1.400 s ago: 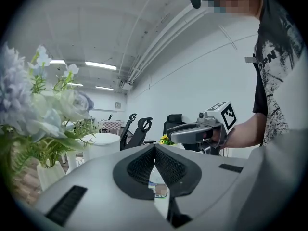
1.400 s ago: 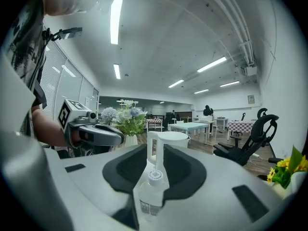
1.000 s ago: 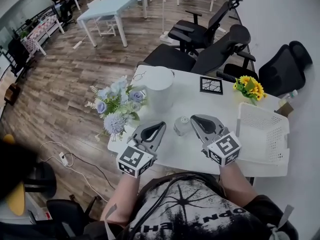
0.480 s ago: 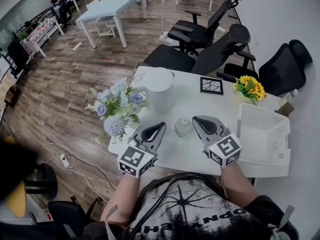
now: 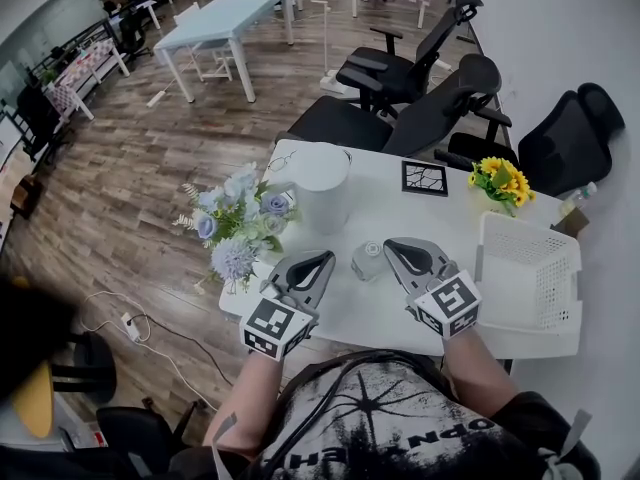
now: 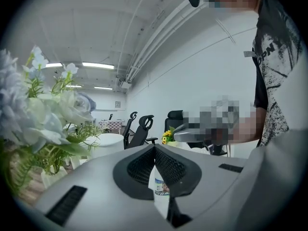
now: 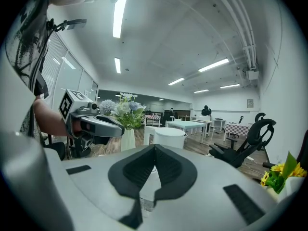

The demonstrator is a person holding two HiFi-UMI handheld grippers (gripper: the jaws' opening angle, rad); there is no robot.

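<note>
A small clear bottle (image 5: 367,259) with a white cap stands on the white table (image 5: 390,313), between my two grippers. The left gripper (image 5: 315,262) points at it from the left, its jaw tips meeting and nothing held. The right gripper (image 5: 398,251) sits just right of the bottle, jaws also together and empty. In the left gripper view the bottle (image 6: 159,188) shows through the gap below the closed tips (image 6: 155,147). Below the closed tips (image 7: 155,147) in the right gripper view, the bottle (image 7: 146,196) is mostly hidden.
A vase of pale blue and white flowers (image 5: 238,230) stands at the table's left edge, a white cylindrical bin (image 5: 322,183) behind the bottle. A white basket (image 5: 528,286) fills the right side. Yellow flowers (image 5: 500,179), a black patterned card (image 5: 425,178) and office chairs (image 5: 420,118) lie beyond.
In the right gripper view the bottle's cap has sunk behind the jaws. The head view has shifted slightly; both grippers stay beside the bottle.
</note>
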